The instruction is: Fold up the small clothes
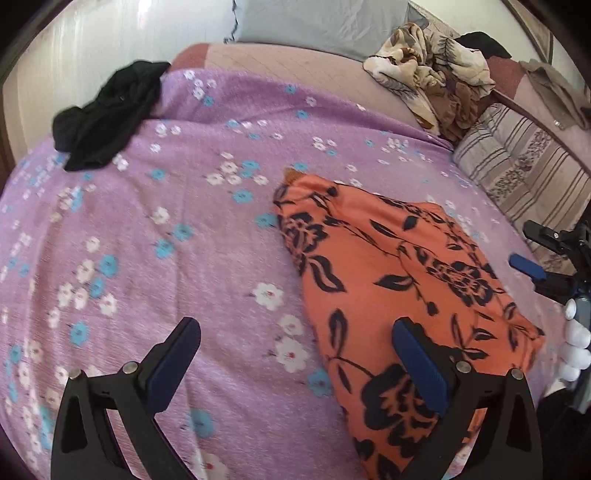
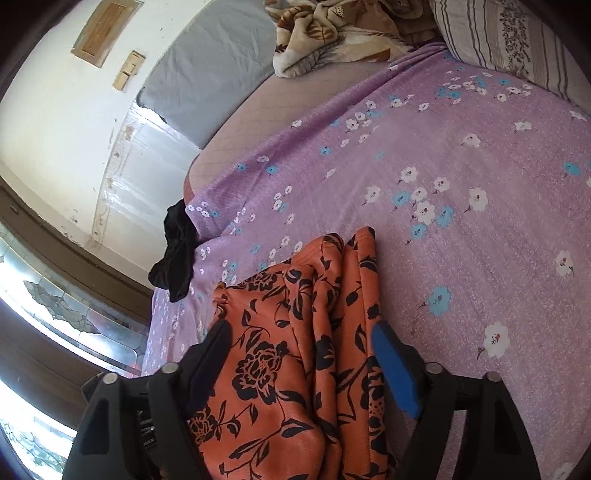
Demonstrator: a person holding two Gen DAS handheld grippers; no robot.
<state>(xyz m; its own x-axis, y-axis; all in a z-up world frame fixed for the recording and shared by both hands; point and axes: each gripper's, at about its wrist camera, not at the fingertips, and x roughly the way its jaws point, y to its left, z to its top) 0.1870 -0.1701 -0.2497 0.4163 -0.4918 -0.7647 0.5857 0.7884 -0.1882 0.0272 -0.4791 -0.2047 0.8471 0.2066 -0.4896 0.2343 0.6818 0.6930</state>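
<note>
From the left wrist camera, a purple bedsheet [image 1: 155,229] printed with white and blue flowers covers most of the bed. A crumpled black garment [image 1: 107,118] lies on it at the far left, well apart from everything else. Along the far edge sit a grey pillow [image 1: 317,22], a heap of beige floral blanket [image 1: 428,77] and a striped cushion [image 1: 524,162] at the right. The orange garment [image 1: 399,295] with a black flower print lies folded on the sheet, right of centre; its long axis runs from a narrow end at the upper left down toward the camera at the lower right. The left gripper [image 1: 295,369] hangs above the near end with its jaws wide apart and nothing between them; its right finger overlaps the cloth in the picture, but whether it touches I cannot tell. The right gripper [image 1: 543,254] reaches in from the right edge, beside a white-gloved hand [image 1: 576,347]. From the right wrist camera, the orange garment [image 2: 295,362] fills the gap between the fingers of the right gripper [image 2: 299,354], running in ridged folds away from the camera toward the black garment [image 2: 177,251] at the sheet's edge. The jaws stand apart, the pads not pressing the cloth. The purple bedsheet [image 2: 461,221] spreads to the right, with the grey pillow [image 2: 214,74], beige floral blanket [image 2: 332,33] and striped cushion [image 2: 517,40] beyond, and a window [image 2: 55,306] at the left.
</note>
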